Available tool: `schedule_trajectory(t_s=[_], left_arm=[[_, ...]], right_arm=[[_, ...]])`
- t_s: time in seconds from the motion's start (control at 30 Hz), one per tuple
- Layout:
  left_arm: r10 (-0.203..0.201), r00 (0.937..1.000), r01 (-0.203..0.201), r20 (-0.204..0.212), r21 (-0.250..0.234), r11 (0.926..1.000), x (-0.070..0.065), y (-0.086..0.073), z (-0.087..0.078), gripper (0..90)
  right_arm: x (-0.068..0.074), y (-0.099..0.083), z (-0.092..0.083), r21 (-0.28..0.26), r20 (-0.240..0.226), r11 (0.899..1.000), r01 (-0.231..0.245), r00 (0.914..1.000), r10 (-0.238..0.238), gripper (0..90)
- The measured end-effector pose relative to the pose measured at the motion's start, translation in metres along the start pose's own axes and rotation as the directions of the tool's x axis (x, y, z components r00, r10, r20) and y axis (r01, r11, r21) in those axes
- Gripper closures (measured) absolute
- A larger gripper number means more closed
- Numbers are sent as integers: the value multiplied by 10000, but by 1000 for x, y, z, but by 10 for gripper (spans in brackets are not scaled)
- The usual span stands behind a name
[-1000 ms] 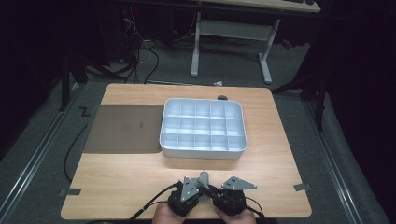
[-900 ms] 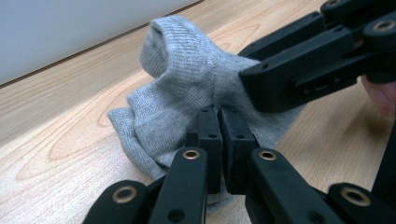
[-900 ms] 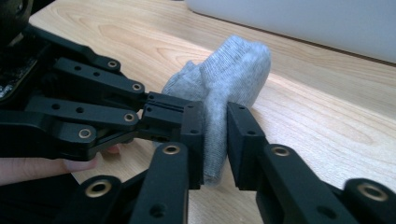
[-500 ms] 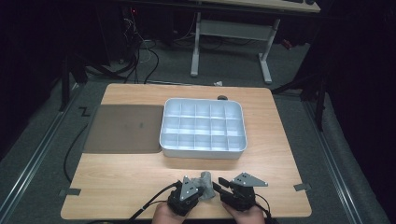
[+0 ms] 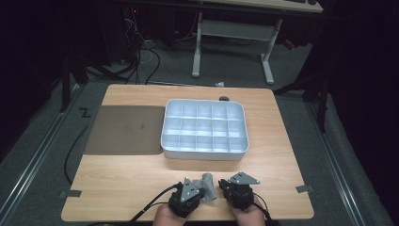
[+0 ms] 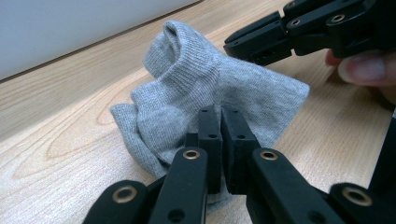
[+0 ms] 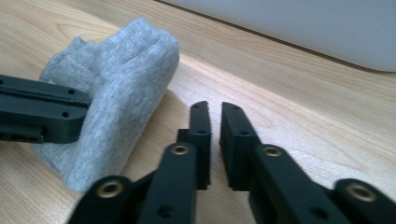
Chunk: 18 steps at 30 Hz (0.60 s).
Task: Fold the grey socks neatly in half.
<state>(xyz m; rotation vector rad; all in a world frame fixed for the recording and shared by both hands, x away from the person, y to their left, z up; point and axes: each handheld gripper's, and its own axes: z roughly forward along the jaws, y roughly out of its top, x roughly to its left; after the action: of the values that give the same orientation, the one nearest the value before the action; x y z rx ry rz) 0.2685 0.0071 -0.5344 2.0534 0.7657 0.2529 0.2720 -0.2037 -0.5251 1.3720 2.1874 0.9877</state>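
This looks like a lab or recording room set up for tests. A pale wooden surface [image 5: 122,179] stands on grey carpet floor [image 5: 42,141] in a dark room, lit from above. Loose cables [image 5: 141,52] lie behind it, beside a white-legged desk frame [image 5: 233,44]. Tape marks [image 5: 69,193] sit at the corners, and a metal rail [image 5: 33,165] runs along the floor.

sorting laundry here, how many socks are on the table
1. A grey sock lies bunched at the table's near edge, pinched by the left gripper, beside the right gripper. More could be hidden in its folds.
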Motion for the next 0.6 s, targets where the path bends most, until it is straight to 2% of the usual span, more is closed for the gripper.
schedule_trajectory(t_s=[0.47,0.57,0.6], left_arm=[[-24,10000,24,66,49,10000,1,1,0,877],[-14,10000,13,76,62,10000,1,1,1,877],[18,10000,-19,84,79,10000,1,2,1,878]], right_arm=[[19,-2,6,60,-740,9992,405,9965,-400,900],[20,-2,3,-184,-1281,9993,311,9912,-332,900],[22,-2,2,-296,-1372,9985,451,9893,-488,900]])
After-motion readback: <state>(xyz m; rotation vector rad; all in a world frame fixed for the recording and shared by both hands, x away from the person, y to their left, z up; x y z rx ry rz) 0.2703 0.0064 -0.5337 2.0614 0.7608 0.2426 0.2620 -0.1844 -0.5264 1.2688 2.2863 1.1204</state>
